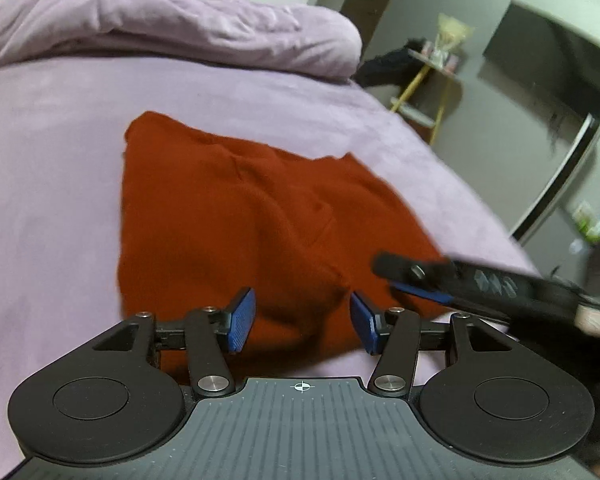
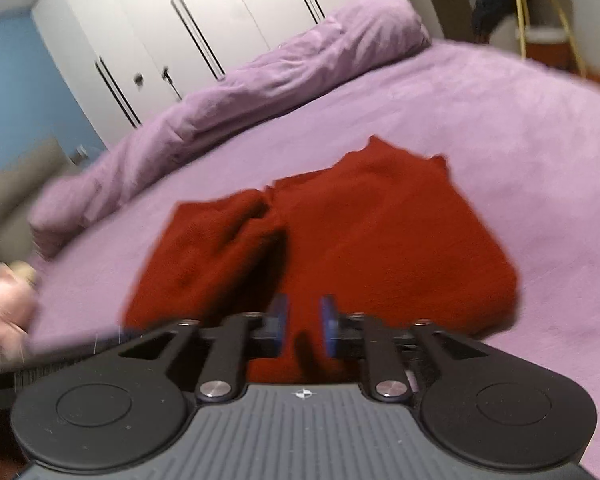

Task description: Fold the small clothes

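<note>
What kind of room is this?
Most likely a bedroom: a red garment lies on a bed with a lilac sheet, a rolled duvet behind it and a white wardrobe.

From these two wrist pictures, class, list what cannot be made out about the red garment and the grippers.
- Red garment: near edge hidden by the left gripper body, left wrist view; type blurred.
- Right gripper: motion blur, right wrist view; jaws apart, contact with cloth unclear.
- Person's hand: cut off by the left edge, blurred.

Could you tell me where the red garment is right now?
The red garment lies on the purple bedsheet, just beyond both grippers, below the rolled duvet.
</note>
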Demonstrator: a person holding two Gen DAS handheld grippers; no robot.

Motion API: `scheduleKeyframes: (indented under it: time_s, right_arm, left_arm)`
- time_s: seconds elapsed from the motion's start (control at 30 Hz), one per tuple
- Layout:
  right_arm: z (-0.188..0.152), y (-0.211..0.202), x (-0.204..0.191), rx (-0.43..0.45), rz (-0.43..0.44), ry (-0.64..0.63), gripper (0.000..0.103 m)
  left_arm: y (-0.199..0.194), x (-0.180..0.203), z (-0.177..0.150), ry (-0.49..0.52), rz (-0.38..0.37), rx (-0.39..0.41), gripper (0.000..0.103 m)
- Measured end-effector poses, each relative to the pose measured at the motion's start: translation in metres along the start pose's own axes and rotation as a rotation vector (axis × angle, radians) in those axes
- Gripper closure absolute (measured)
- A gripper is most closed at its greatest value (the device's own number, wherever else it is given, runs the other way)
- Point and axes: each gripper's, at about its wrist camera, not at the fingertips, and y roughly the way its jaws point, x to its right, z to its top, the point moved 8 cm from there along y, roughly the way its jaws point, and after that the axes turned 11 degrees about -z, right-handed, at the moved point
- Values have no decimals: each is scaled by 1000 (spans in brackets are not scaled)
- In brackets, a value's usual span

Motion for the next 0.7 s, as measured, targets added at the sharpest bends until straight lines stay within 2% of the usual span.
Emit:
scheduleKeyframes:
  time_s: [0.03,0.17,0.27,0.33,0.4,0.47,0.53,0.57,0.6,0.63,0.7]
  right_arm:
    - [1,1,-1,-16,32,40,63]
    - [11,9,-5,-70,129,166,50]
    - [16,24,-20,-128,163,177,43]
    - [18,35,-37,-161,177,142,37]
    - [20,51,-52,-193,172,105,30]
    - [20,66,-64,-237,160,86,30]
    - [22,73,-77,-234,152,50,30]
    - [22,74,-82,-219,143,13,39]
    - [21,76,-88,-197,123,-42,65]
    - [19,77,-91,-188,102,-92,75]
    - [15,80,-94,-170,69,-162,87]
  left_arm:
    - [-11,-2,-1,-14,-3,22,46]
    - [-37,-26,3,-46,133,79,47]
    - [-35,-48,8,-102,226,89,48]
    - [-26,-54,6,-105,245,60,48]
    - [-16,-59,-2,-121,234,6,48]
    - [-8,-59,-8,-125,233,-18,48]
    - [-6,-59,-11,-104,249,-23,47]
    - [-5,-59,-11,-101,251,-20,47]
    - [-4,-59,-10,-110,249,-20,46]
    - [-4,-60,-11,-120,246,-21,46]
    - [-7,-57,-9,-128,233,-15,46]
